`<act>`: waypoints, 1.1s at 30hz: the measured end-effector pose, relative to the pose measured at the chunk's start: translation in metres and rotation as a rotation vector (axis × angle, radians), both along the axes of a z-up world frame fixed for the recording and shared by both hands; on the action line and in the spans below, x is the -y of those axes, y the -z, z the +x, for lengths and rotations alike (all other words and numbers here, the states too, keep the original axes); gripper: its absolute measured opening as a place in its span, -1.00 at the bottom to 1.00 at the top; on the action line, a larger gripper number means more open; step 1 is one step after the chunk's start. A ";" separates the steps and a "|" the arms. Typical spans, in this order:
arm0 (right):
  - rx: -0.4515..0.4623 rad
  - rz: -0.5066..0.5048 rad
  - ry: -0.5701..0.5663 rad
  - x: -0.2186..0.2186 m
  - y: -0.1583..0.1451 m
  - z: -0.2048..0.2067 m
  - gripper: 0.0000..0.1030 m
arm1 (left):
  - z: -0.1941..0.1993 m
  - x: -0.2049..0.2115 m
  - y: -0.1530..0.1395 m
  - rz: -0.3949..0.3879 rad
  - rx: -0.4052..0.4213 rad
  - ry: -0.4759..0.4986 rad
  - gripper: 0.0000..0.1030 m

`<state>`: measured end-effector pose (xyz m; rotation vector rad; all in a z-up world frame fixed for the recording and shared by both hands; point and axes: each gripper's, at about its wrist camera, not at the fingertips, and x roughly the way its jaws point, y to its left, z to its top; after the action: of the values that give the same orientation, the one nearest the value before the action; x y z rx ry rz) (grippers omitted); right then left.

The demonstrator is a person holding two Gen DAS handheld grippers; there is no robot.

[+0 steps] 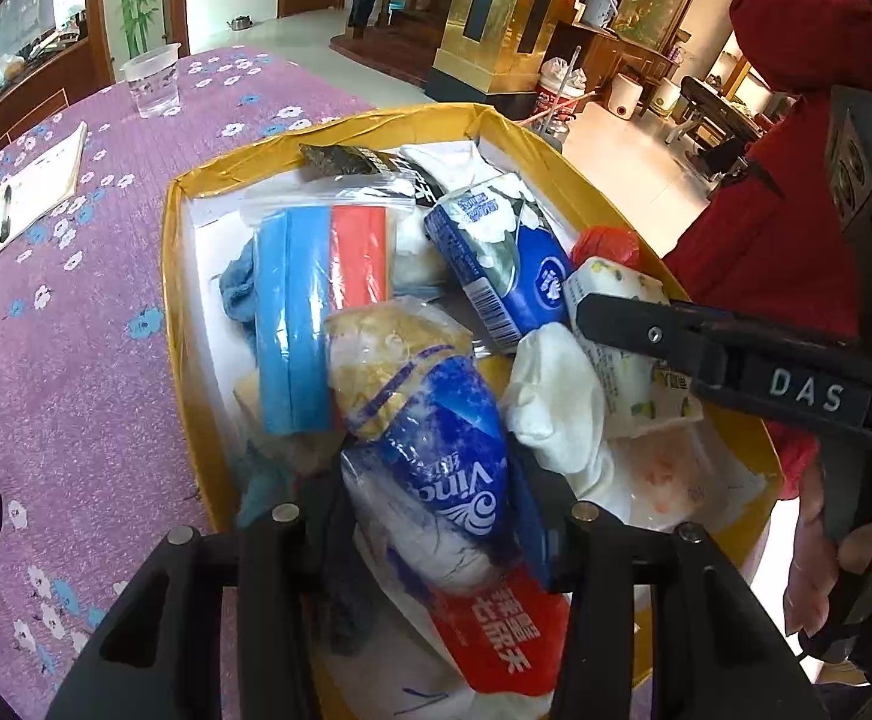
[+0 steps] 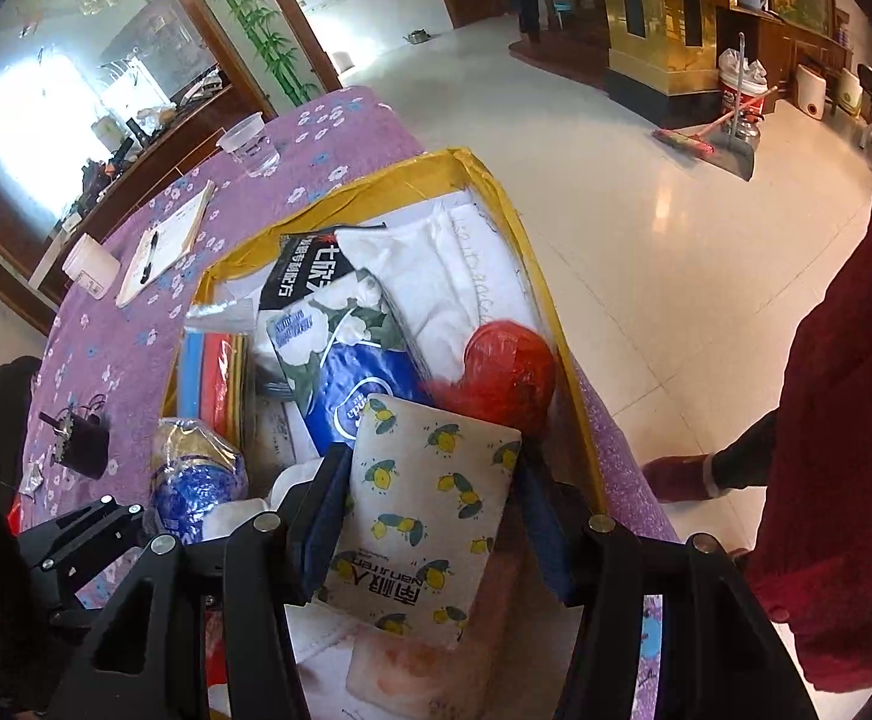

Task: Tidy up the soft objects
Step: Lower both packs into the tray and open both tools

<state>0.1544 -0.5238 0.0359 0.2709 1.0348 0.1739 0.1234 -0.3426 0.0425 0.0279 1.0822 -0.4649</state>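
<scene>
While both grippers reach into the yellow box (image 1: 208, 180), the left gripper (image 1: 436, 516) clamps a blue Vinda tissue pack (image 1: 442, 456) and the right gripper (image 2: 430, 516) grips a lemon-print tissue pack (image 2: 430, 516).

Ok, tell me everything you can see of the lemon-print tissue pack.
The lemon-print tissue pack is a soft white plastic-wrapped block dotted with yellow lemons and green leaves, with printed lettering near one end. It sits tilted at the near end of the yellow box, between the right claw pads, beside a blue tissue pack and a red bag.

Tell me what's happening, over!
Left gripper shut on blue Vinda pack. Right gripper shut on lemon-print tissue pack. Both over crowded yellow box. Nothing blocking.
</scene>
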 end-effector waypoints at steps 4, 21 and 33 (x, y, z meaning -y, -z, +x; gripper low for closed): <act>-0.008 -0.004 -0.003 -0.002 0.003 0.003 0.14 | 0.001 0.001 0.000 -0.003 0.000 0.001 -0.13; -0.021 0.002 0.017 -0.003 -0.010 -0.006 0.45 | -0.006 -0.003 -0.012 0.006 0.057 0.011 0.37; 0.046 -0.025 0.080 0.003 -0.038 -0.040 0.67 | -0.028 -0.003 -0.033 -0.018 0.122 0.043 0.75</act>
<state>0.1144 -0.5265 0.0744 0.2837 0.9779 0.0943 0.0957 -0.3397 0.0756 0.0631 0.9589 -0.5055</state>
